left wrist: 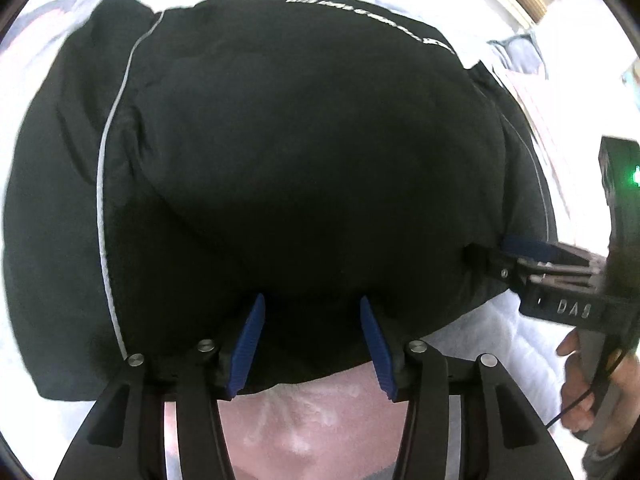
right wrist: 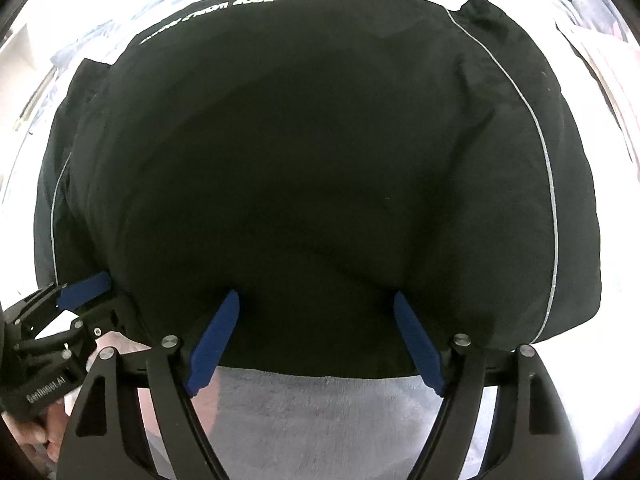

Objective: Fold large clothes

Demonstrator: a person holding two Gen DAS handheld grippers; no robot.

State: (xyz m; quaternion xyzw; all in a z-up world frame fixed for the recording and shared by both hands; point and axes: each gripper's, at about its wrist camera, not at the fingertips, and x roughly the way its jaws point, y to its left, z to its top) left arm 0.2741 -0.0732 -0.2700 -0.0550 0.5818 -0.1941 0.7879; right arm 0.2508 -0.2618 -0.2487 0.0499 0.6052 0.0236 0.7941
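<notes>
The folded black jacket (right wrist: 304, 152) lies with its long axis 9 to 3 o'clock, white lettering (right wrist: 240, 4) at 12. Left gripper (left wrist: 312, 312) and right gripper (right wrist: 316, 304) jaws stand apart at its 6 o'clock hem

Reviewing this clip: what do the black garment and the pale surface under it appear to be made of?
Black garment with thin silver piping: probably smooth matte synthetic weave; puffy folds, slight sheen, white printed lettering. Pale surface underneath: soft fuzzy textile, likely fleece or terry bedding, given its nubby nap.
</notes>
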